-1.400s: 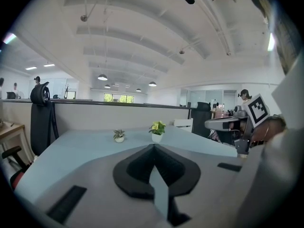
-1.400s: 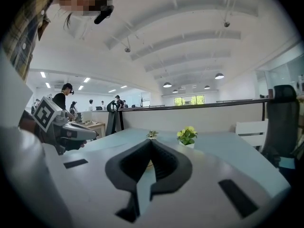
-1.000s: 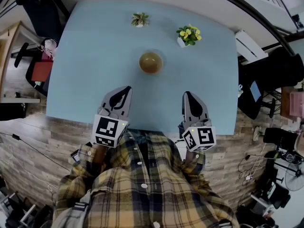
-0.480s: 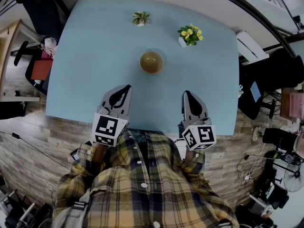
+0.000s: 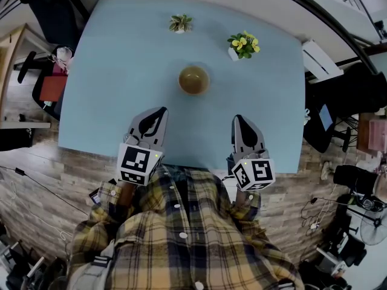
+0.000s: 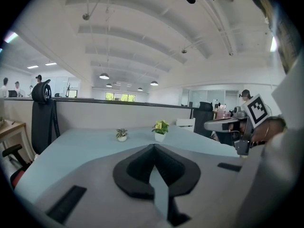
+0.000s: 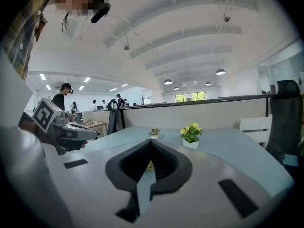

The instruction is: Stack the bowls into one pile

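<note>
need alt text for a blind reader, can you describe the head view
A brown bowl sits in the middle of a blue table, two small plants beyond it. The left gripper and right gripper, both shut, are at the near edge.

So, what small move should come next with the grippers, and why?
Probably none: I would just rest both grippers where they are. The head view shows a single bowl pile at the middle of the table, with no loose bowl elsewhere on it. The left gripper and right gripper are shut and empty near the table's near edge. How many bowls the pile holds I cannot tell.
</note>
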Motion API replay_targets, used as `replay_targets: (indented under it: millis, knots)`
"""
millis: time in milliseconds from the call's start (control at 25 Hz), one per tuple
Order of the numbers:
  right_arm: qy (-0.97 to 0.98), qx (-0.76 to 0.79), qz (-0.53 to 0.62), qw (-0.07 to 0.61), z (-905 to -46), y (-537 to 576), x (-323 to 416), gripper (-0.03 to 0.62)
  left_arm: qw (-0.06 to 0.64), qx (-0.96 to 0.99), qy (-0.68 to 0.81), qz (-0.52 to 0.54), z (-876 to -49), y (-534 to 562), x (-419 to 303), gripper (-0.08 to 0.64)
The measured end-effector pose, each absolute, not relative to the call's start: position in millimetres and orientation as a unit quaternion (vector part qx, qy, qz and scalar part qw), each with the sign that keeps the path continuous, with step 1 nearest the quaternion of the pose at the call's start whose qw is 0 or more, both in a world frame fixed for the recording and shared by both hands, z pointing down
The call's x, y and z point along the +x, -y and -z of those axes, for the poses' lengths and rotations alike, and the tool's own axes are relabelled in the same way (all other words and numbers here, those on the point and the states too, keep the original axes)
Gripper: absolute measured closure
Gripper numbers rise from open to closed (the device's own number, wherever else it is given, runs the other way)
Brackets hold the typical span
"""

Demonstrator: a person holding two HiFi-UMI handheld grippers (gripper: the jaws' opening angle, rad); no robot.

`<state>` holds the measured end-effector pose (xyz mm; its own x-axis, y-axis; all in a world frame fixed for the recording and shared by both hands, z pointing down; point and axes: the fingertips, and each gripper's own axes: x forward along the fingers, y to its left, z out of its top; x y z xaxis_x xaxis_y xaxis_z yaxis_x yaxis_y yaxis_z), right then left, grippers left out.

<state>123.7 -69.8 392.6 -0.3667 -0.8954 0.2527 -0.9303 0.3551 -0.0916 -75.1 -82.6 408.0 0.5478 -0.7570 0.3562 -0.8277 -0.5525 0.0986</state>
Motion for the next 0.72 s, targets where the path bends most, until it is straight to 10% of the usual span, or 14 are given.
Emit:
replay_targets:
  millis: [720]
  knots:
    - [0.817, 0.559, -0.111, 0.082, -396, 86, 122, 0.591, 0.129, 0.867, 0.462, -0.134, -407, 103, -82, 0.571]
